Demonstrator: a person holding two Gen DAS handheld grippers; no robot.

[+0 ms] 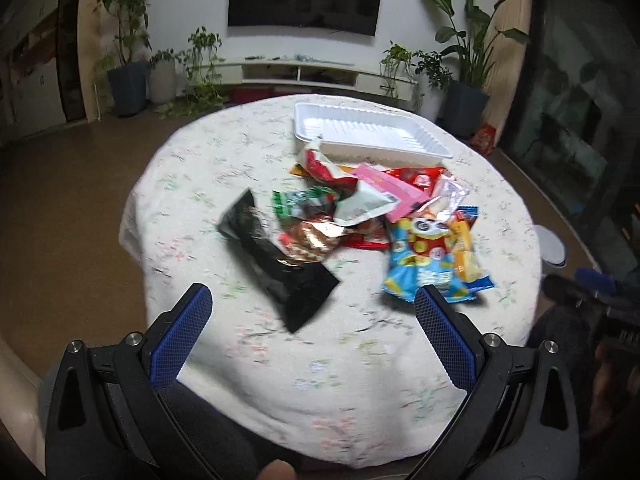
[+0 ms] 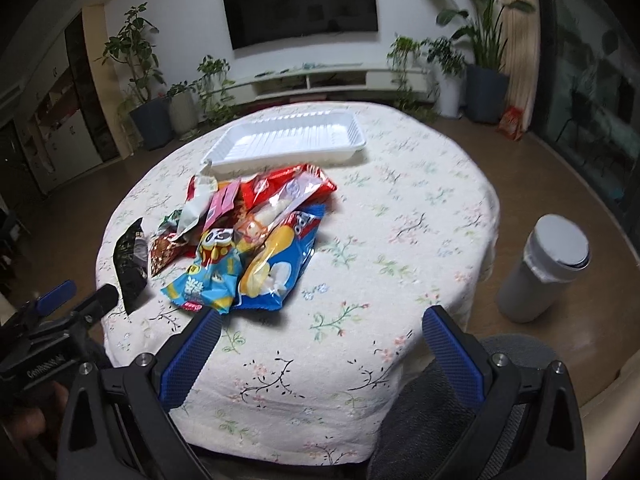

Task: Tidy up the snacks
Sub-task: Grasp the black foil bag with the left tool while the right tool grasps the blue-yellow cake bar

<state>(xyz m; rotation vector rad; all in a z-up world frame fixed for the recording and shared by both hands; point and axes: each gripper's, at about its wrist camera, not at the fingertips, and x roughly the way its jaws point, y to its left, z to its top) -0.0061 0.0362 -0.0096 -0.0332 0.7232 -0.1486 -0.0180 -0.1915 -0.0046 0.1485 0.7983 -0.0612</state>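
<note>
Left gripper (image 1: pixel 312 300): released, its blue-padded fingers spread wide, holding nothing, hovering over the near edge of the tabletop, short of the snack pile.
Right gripper (image 2: pixel 320 320): released too, spread wide and holding nothing, over the near edge of the tabletop, to the right of the snack pile.
Tabletop (image 2: pixel 400 216): round, covered by a pale cloth with a flower print.
Tray (image 1: pixel 360 130): white plastic, shallow, ribbed floor, nothing in it; it sits at the far side of the tabletop, just behind the snack pile.
Snack pile (image 1: pixel 360 216): a loose heap of packets between the tray and the grippers, many overlapping.
Black packet (image 1: pixel 276 264): long and dark, at the left edge of the pile, lying at a slant, nearest the left gripper.
Blue packet (image 1: pixel 424 268): cartoon print, at the near right of the pile, partly over a yellow-and-blue bag (image 2: pixel 276 264).
Pink packet (image 1: pixel 392 188): in the middle of the pile, close to the tray.
Red packet (image 2: pixel 280 188): at the far side of the pile, its end touching or nearly touching the tray's front rim.
Bin (image 2: pixel 544 268): grey cylinder with a lid, on the floor to the right of the tabletop.
</note>
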